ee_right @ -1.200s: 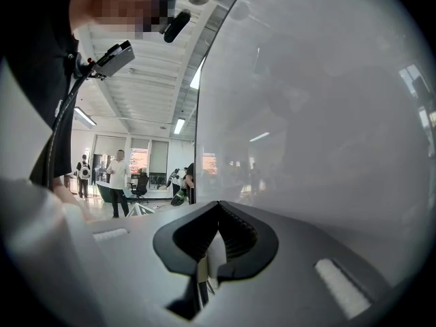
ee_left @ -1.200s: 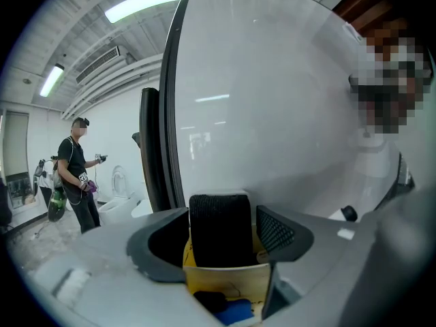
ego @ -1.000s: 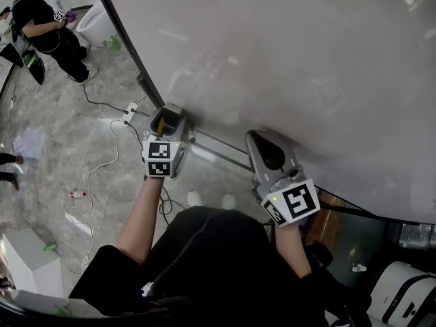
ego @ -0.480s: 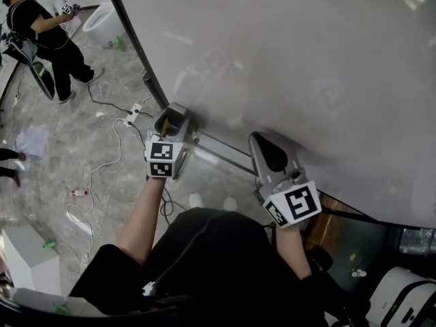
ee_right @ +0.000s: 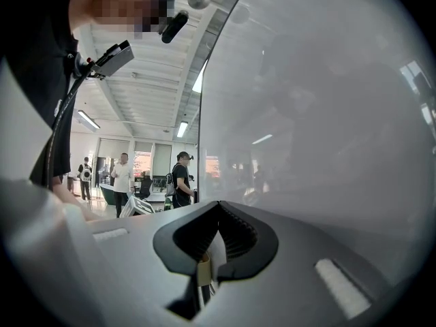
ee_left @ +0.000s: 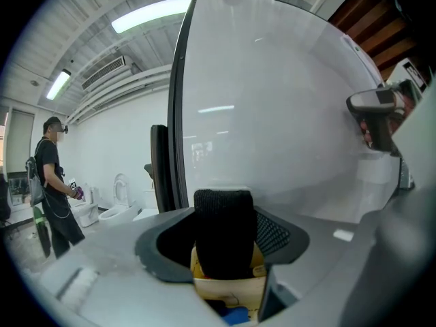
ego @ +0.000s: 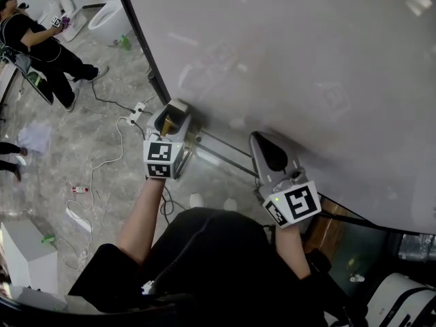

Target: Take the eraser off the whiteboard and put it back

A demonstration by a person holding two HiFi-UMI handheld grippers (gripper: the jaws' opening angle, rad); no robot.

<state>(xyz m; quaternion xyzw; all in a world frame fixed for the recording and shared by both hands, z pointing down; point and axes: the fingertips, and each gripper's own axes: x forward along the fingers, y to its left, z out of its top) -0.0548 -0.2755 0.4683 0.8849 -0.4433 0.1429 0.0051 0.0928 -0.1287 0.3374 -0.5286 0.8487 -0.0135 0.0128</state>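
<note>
The eraser (ee_left: 225, 230), black felt on a yellow body, sits upright between the jaws of my left gripper (ee_left: 226, 213), which is shut on it. In the head view that left gripper (ego: 172, 112) holds the eraser (ego: 165, 125) at the lower left corner of the whiteboard (ego: 306, 67), close to its dark frame (ego: 143, 53). I cannot tell whether the felt touches the board. My right gripper (ego: 262, 142) hangs level near the board's lower edge, shut with nothing in it; its tips (ee_right: 218, 206) meet in front of the whiteboard (ee_right: 327, 114).
A metal rail (ego: 218, 152) runs under the board. Cables and a power strip (ego: 136, 110) lie on the marble floor at left. A person in black (ego: 41, 36) stands far left near white toilets (ego: 116, 19). A white appliance (ego: 402, 298) sits at bottom right.
My left gripper has risen slightly beside the board's corner with the eraser in it. The right gripper has stayed put. The person at far left has shifted.
</note>
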